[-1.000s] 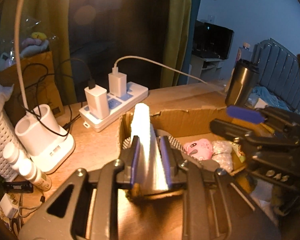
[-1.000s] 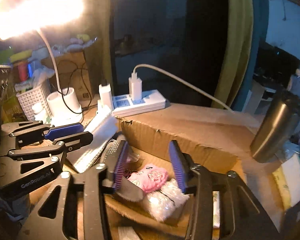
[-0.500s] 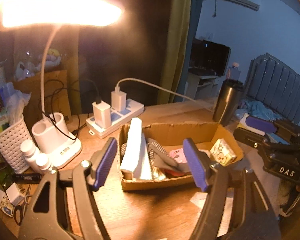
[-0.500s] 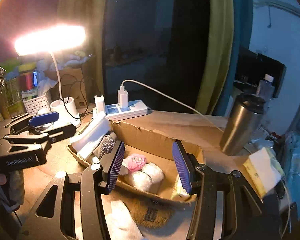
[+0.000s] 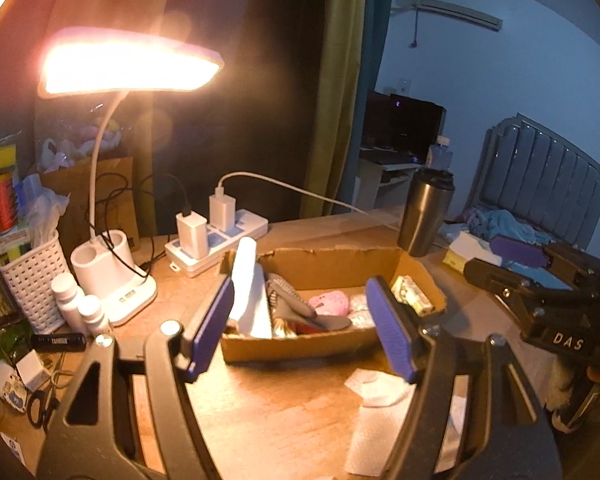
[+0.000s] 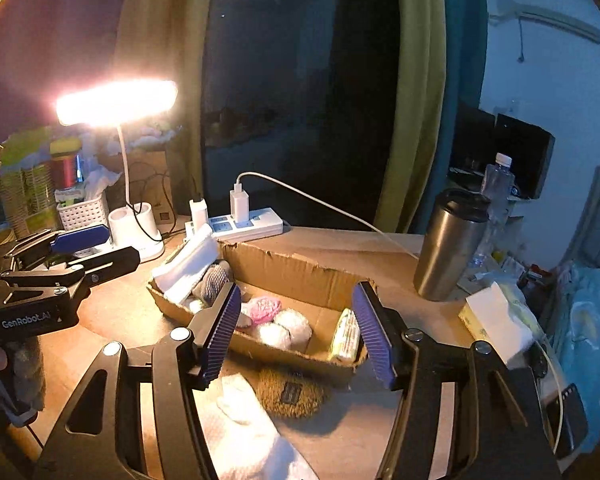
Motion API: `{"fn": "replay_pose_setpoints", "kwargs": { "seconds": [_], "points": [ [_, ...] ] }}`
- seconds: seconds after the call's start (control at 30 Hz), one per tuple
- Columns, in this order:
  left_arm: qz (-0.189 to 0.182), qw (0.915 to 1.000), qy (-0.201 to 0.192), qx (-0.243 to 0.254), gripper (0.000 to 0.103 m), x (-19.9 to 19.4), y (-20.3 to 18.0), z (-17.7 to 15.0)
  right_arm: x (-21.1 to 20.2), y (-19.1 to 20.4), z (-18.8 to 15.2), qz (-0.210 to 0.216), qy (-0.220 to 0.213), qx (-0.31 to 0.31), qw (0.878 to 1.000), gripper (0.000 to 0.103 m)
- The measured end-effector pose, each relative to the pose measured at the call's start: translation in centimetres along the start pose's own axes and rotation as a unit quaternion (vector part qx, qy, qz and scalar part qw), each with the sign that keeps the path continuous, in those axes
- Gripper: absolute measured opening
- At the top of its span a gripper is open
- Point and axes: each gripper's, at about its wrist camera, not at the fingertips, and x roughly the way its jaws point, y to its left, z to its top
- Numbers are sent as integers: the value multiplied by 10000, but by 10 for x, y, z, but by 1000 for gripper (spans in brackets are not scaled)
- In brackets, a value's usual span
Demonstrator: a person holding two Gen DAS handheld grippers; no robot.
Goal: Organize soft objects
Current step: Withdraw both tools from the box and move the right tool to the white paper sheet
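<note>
A shallow cardboard box (image 5: 332, 258) (image 6: 300, 270) stands on the wooden desk. In it a white foam roll (image 5: 247, 280) (image 6: 188, 266) leans at the left end, with a grey mesh item (image 5: 290, 294), a pink plush (image 5: 329, 303) (image 6: 263, 308), white fluffy balls (image 6: 284, 328) and a yellow packet (image 5: 412, 300) (image 6: 346, 336). My left gripper (image 5: 300, 328) is open and empty, held back above the box's near side. My right gripper (image 6: 296, 328) is open and empty in front of the box. White foam sheets (image 5: 376, 388) (image 6: 244, 432) and a brown pad (image 6: 296, 394) lie before the box.
A lit desk lamp (image 5: 124, 66) with a white base (image 5: 114, 276) stands left. A power strip with chargers (image 5: 216, 236) sits behind the box. A steel tumbler (image 5: 426, 212) (image 6: 448, 244) stands right. A white basket (image 5: 32, 276) and small bottles (image 5: 76, 300) stand far left. A tissue pack (image 6: 496, 320) lies right.
My left gripper let go of the white foam roll, which now leans in the box, and opened. Both grippers drew back and up from the box.
</note>
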Motion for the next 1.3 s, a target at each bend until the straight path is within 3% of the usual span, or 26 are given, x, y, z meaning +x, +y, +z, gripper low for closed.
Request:
{"fn": "replay_pose_setpoints", "kwargs": {
  "seconds": [0.73,1.3],
  "points": [
    [-113,9996,249,46,70,-26,-14,-49,-21,9,-67,-30,463,195,9987,63],
    [-65,9978,666,-1,70,-17,-14,-84,-3,29,-104,191,957,216,9950,63]
  ]
}}
